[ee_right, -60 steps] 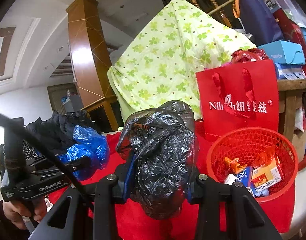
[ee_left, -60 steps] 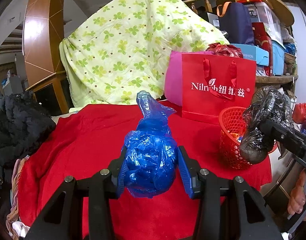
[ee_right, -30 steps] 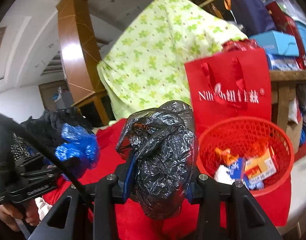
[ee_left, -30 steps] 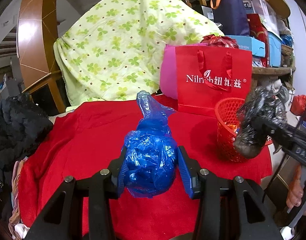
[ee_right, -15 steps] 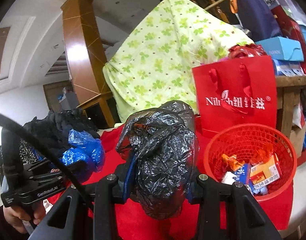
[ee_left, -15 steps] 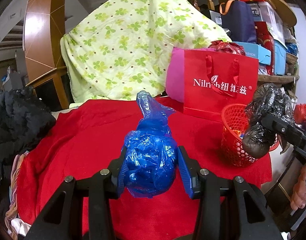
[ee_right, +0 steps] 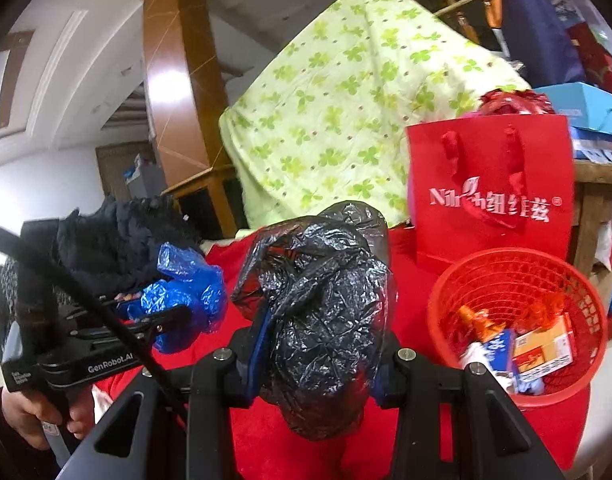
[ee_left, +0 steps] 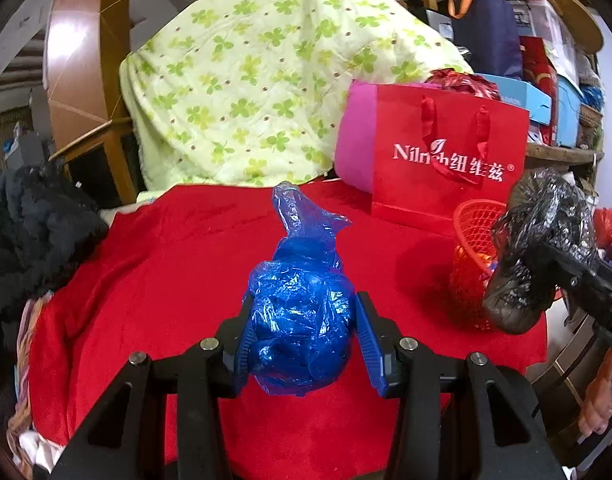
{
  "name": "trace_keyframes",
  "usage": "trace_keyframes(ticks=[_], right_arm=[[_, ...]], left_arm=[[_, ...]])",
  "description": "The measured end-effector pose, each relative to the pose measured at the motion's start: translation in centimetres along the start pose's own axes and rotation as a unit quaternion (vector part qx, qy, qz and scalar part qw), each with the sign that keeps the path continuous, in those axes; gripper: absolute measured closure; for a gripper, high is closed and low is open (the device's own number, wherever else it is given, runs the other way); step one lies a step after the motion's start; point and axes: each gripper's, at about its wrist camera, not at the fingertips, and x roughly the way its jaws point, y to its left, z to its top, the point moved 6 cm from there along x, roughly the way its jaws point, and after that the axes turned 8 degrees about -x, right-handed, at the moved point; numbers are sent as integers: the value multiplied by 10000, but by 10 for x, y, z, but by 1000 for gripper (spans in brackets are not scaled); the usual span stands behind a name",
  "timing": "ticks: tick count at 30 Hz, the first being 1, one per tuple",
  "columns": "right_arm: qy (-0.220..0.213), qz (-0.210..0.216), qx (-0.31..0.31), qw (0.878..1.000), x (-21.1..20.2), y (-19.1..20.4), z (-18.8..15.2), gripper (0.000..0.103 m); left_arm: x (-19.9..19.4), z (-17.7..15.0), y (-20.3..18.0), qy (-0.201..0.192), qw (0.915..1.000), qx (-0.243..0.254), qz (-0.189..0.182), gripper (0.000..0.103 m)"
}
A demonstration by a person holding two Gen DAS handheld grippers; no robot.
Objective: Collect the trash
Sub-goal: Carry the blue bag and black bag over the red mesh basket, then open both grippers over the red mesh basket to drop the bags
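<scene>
The left gripper (ee_left: 302, 344) is closed on a crumpled blue plastic bag (ee_left: 300, 320), its blue pads pressing the wad from both sides; the bag's loose twisted end rises ahead of the fingers and leans slightly toward the far side; the gripper hangs above a bench covered with a red cloth (ee_left: 166, 264), with no contact visible between bag and cloth.

The right gripper (ee_right: 318, 352) is clamped on a crumpled black plastic bag (ee_right: 322, 312), which bulges above and below the fingers; in the left wrist view this black bag sits to the right of the left gripper, just beside the near rim of a red mesh basket (ee_left: 472, 240).

From the right gripper, the basket stands ahead and to the right on the red cloth; inside it lie several small wrappers and cartons (ee_right: 542, 344), orange, blue and white; the black bag is outside the basket, left of its rim.

Beyond the basket, further ahead of both grippers, stands a red paper gift bag (ee_right: 490, 184) with white lettering and ribbon handles, upright; behind it, a green clover-print quilt (ee_left: 258, 92) drapes over a wooden railing; to the left of the left gripper lies a heap of dark clothing (ee_left: 30, 232) at the bench's edge; a hand (ee_right: 30, 412) grasps the left gripper's handle, low and left of the right gripper.
</scene>
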Motion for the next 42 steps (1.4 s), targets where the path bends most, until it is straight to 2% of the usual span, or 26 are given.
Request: trace_keyframes(ticks=[6,10,13,14,16,17,19,20,24,26,28,30,33,36,37,40,42], right_arm=[[-291,-510,239,9980,-19,-55,16,60],[-393,-1011,414,9932,-33,-105,21,60],[-273,-1407,646,9876,-36,-146,11,60],[-202,-1478,726,9861,-34,-157,8,57],[18,-1621,993,9818,-29,-185,-7,42],[110,-1688,1115,9793,-27,-196,-14,33],[256,-1692,1345,9760,-20,-216,-29,33],[316,-1636,1445,9754,-17,-222,-34,33],[346,-1544,1620,9740,-10,-240,-47,33],[202,-1545,1624,9743,-12,-244,-45,33],[34,-1564,1669,9735,-15,-244,-40,33],[-68,-1481,1734,9736,-15,-242,-34,33],[83,-1163,1896,9749,-3,-232,-31,33],[93,-450,2043,9778,8,-206,-21,33],[44,-395,2008,9788,8,-200,-17,33],[-30,-537,1838,9815,4,-185,-6,33],[-10,-635,1792,9818,4,-179,-2,33]], left_arm=[[14,31,-56,-155,9982,440,-381,54],[33,51,-113,-144,9928,713,-954,54],[51,53,-160,-63,9842,977,-1473,53],[60,51,-176,6,9806,1042,-1660,53],[80,43,-204,226,9704,1105,-2135,52],[89,39,-212,321,9674,1119,-2250,50],[110,28,-229,581,9621,1136,-2409,41],[122,23,-234,731,9603,1124,-2446,39],[148,13,-232,1011,9614,987,-2363,37],[152,13,-222,1007,9649,898,-2253,34],[152,14,-211,993,9684,795,-2147,24],[147,15,-200,979,9692,661,-2163,22],[141,18,-185,913,9722,554,-2082,20],[130,20,-165,766,9784,539,-1845,18],[125,21,-156,703,9808,541,-1738,17],[112,23,-128,532,9885,513,-1317,16],[105,24,-114,470,9911,448,-1163,15]])
